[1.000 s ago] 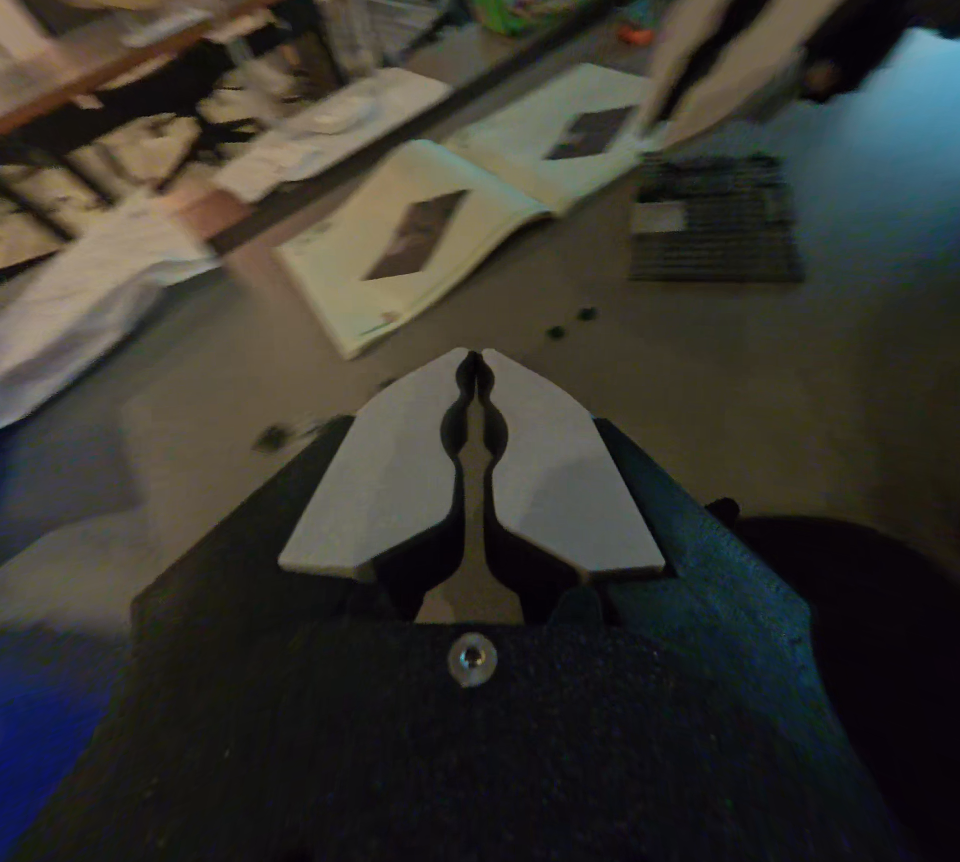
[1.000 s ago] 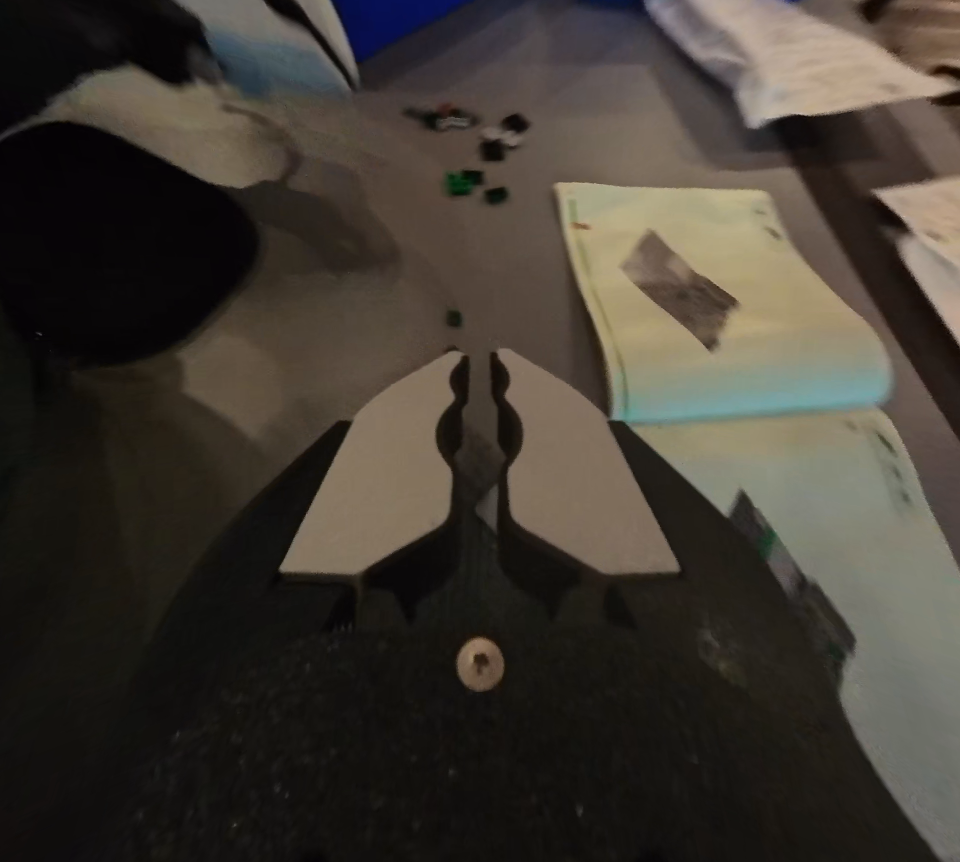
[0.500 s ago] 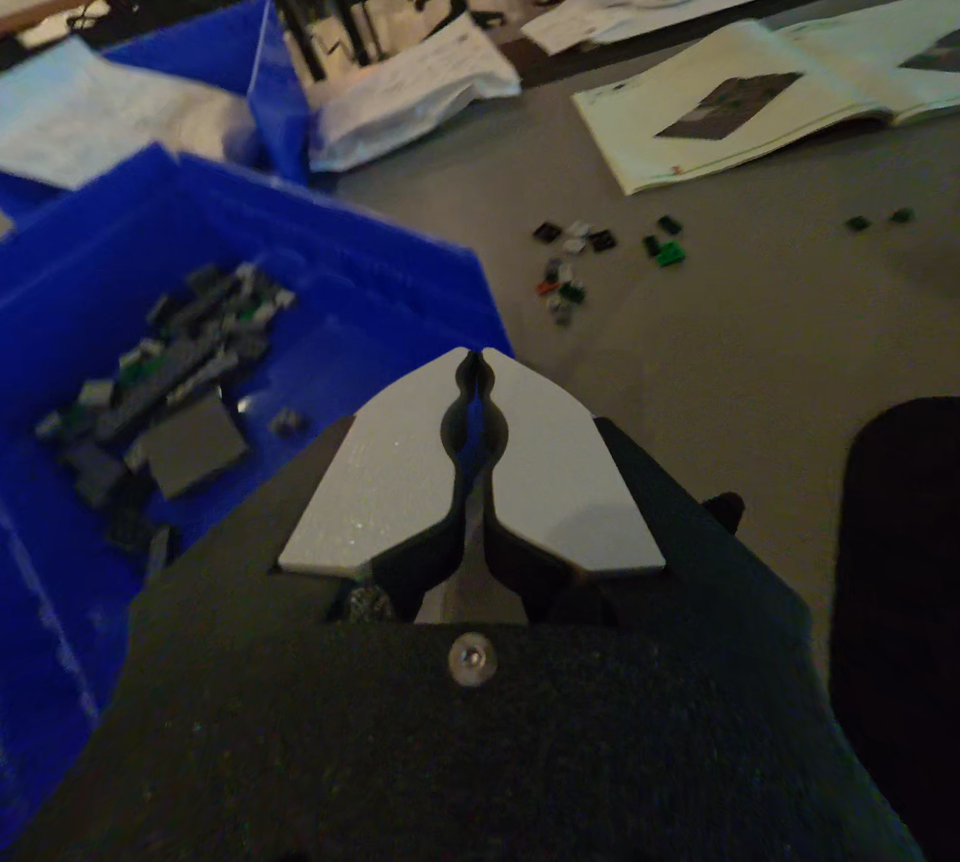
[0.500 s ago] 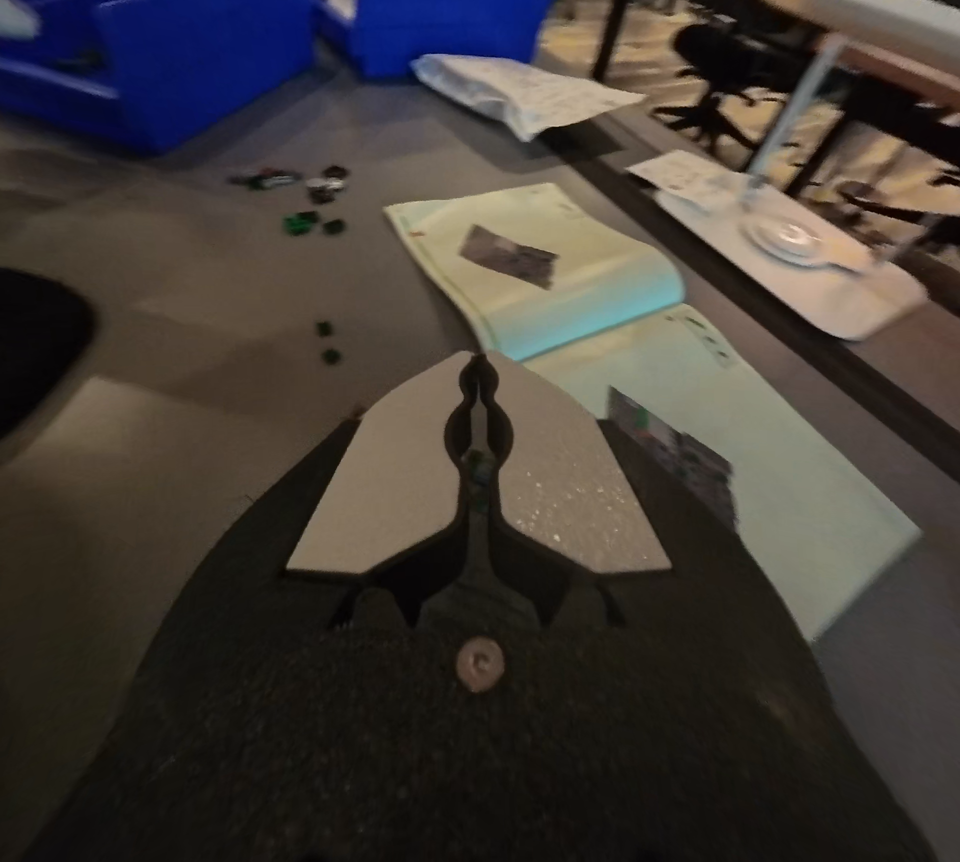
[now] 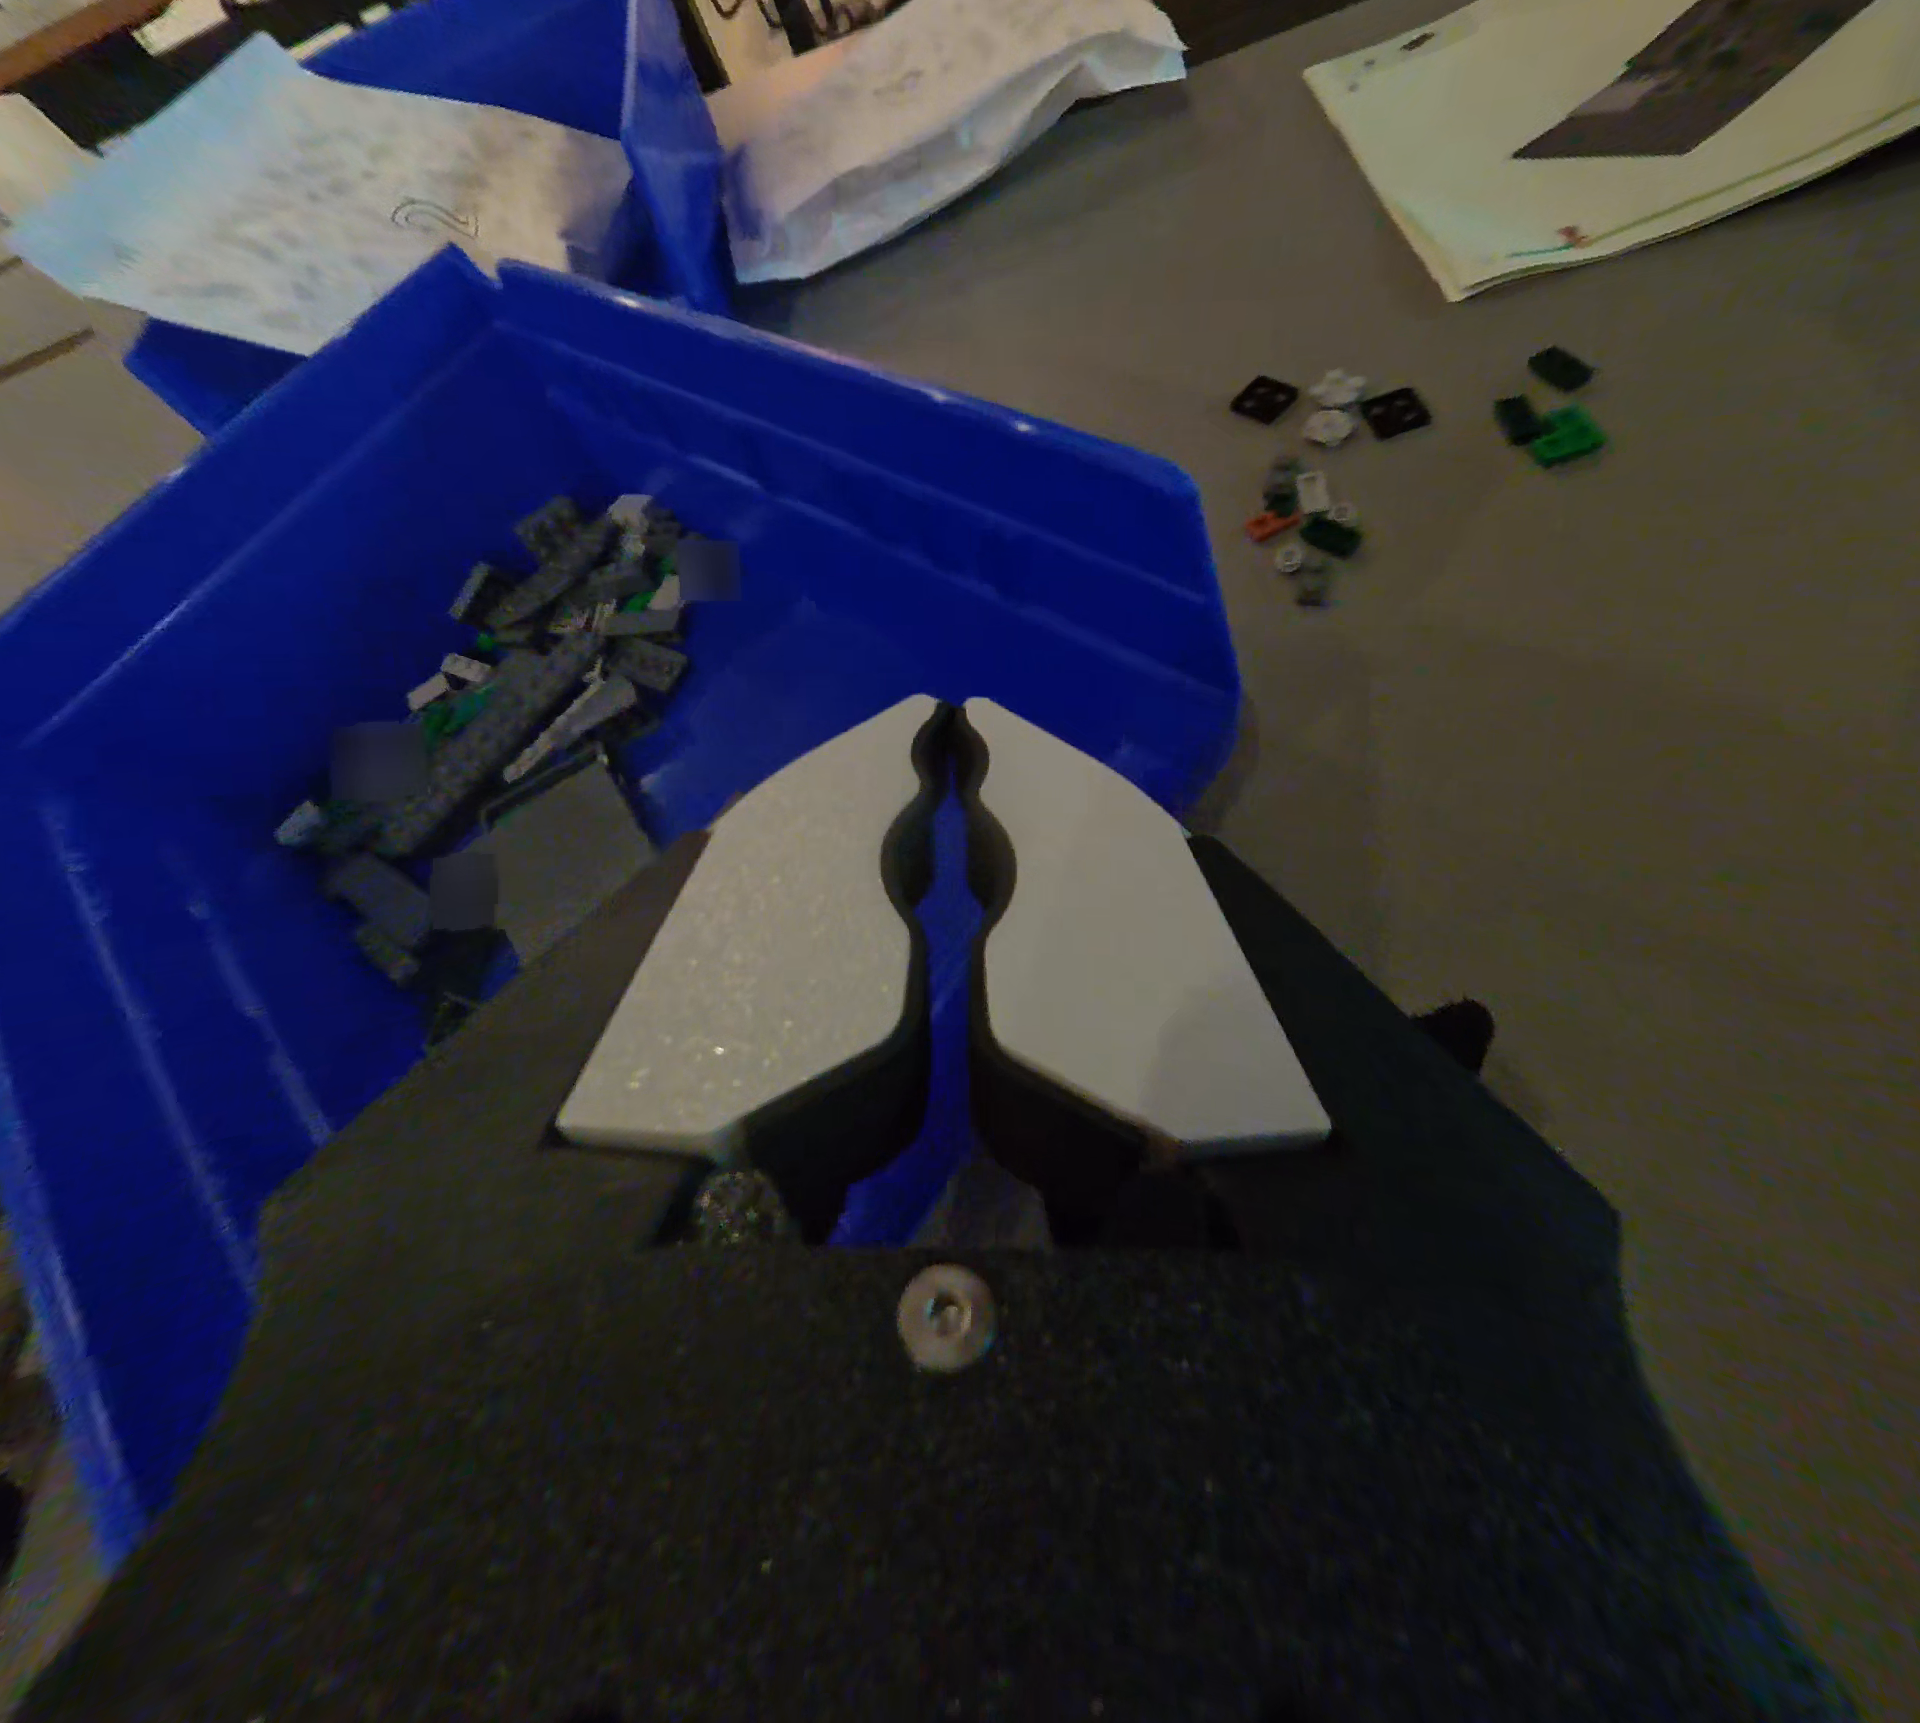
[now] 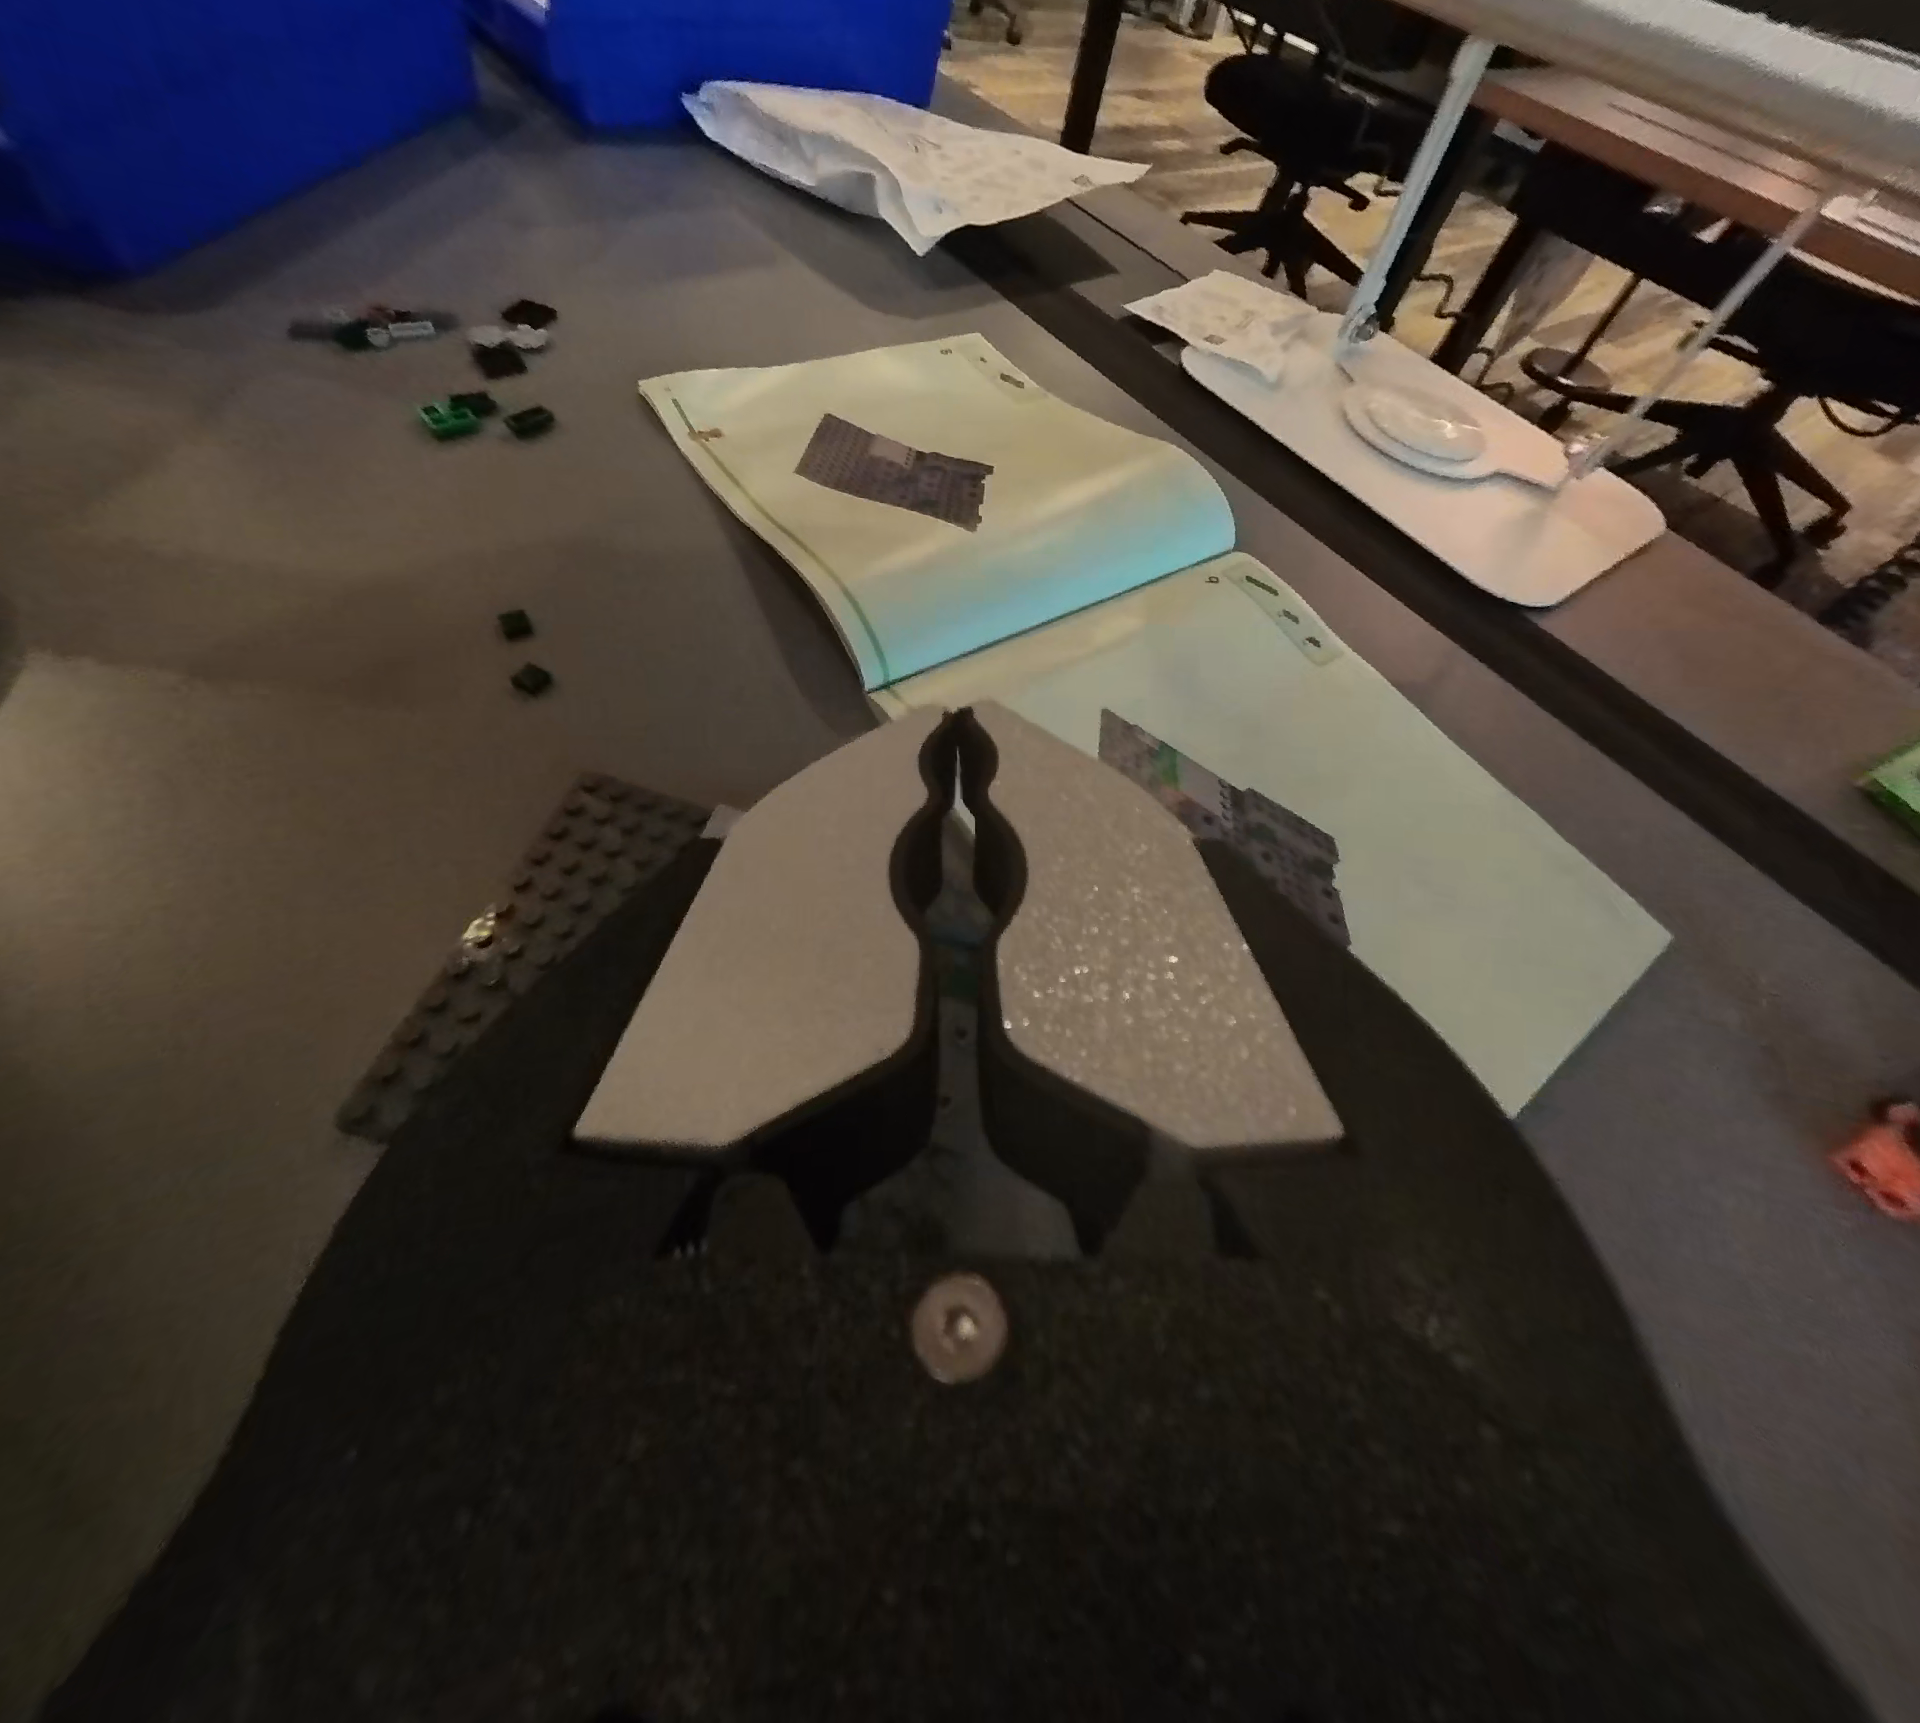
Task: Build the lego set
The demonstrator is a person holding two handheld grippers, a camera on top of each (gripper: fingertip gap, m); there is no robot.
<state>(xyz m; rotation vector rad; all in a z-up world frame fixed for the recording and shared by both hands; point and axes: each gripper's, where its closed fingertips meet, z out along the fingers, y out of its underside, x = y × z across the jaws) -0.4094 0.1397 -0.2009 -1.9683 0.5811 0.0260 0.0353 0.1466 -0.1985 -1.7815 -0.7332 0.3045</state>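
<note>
Near blue bin (image 5: 935, 468): heap of mostly grey lego pieces (image 5: 540, 686) inside.
Far blue bin (image 5: 582, 11): holds a paper bag (image 5: 291, 208).
Left gripper (image 5: 954, 717): fingers clenched, empty, over the near bin's edge.
Right gripper (image 6: 956, 723): fingers clenched, empty, above the dark baseplate (image 6: 520, 935) on the tabletop (image 6: 260, 530).

Left wrist view: close above the blue bin (image 5: 935, 468), angled down across the grey table (image 5: 1558, 842). Right wrist view: low over the open instruction booklet (image 6: 1039, 530), facing the desks beyond. Shared: loose brick cluster (image 5: 1309, 478) (image 6: 478, 343) (also the booklet).

Grey lego pieces (image 5: 540, 686) heaped in blue bin (image 5: 935, 478).
</note>
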